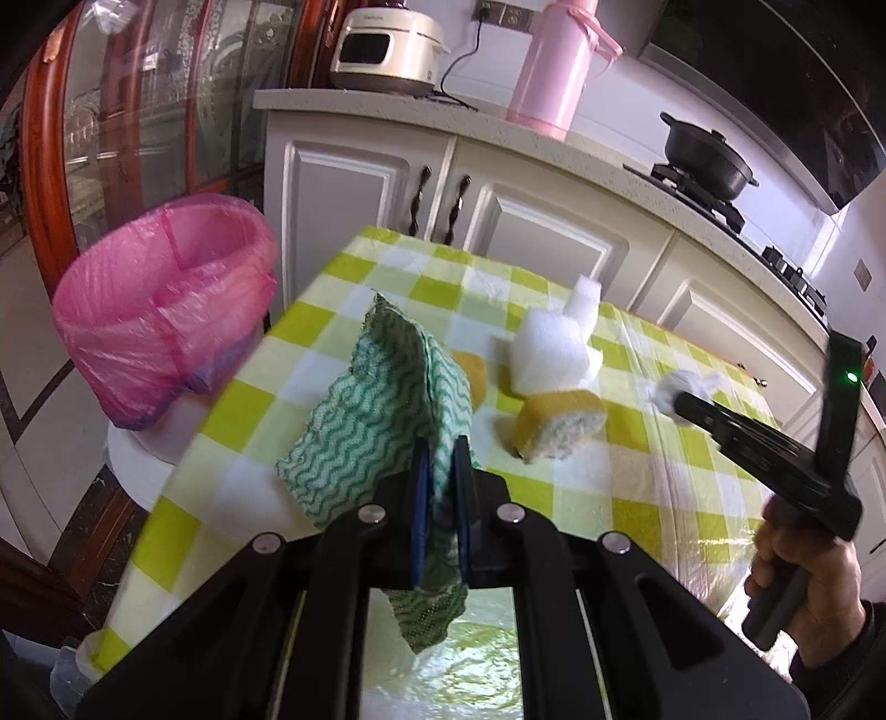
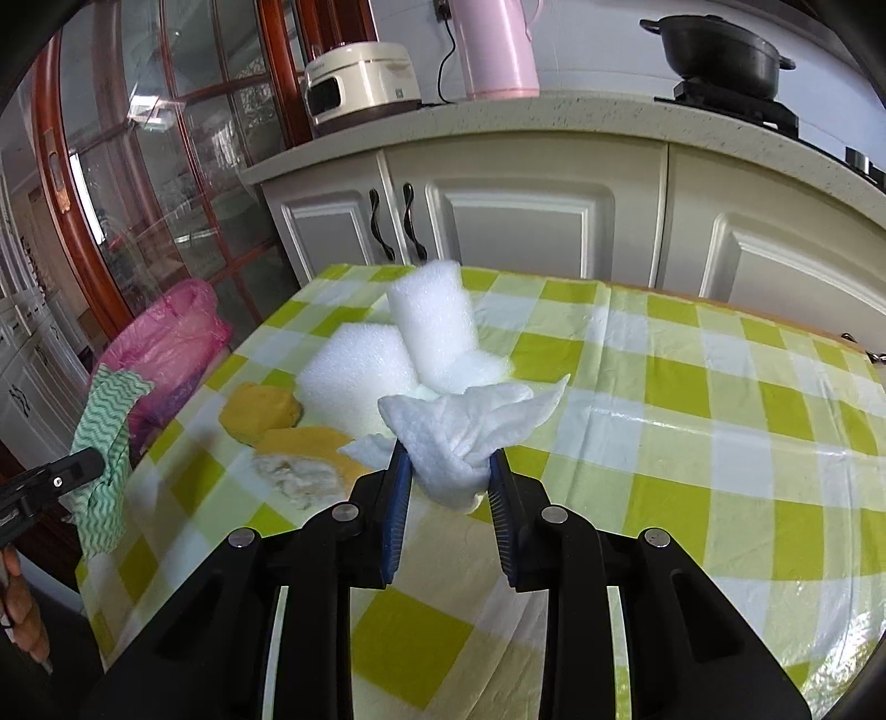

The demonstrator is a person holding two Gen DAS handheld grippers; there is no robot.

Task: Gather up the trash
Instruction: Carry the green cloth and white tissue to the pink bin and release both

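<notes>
My left gripper (image 1: 443, 448) is shut on a green wavy-patterned cloth (image 1: 382, 399), which hangs lifted over the table's left part. The cloth (image 2: 105, 437) also shows at the left of the right wrist view, in the left gripper (image 2: 83, 465). My right gripper (image 2: 448, 459) is shut on a crumpled white tissue (image 2: 465, 421), and its pads press both sides of it. Seen from the left wrist, that gripper (image 1: 681, 407) holds the tissue (image 1: 673, 387) just above the cloth-covered table. A bin lined with a pink bag (image 1: 160, 299) stands on the floor left of the table.
White foam pieces (image 2: 432, 327) and two yellow bread chunks (image 2: 260, 412) (image 2: 302, 465) lie on the green-checked table (image 2: 720, 415). White cabinets, a rice cooker (image 1: 387, 47), a pink flask (image 1: 554, 61) and a black pot (image 1: 706, 158) stand behind. A hand (image 1: 803, 587) grips the right gripper's handle.
</notes>
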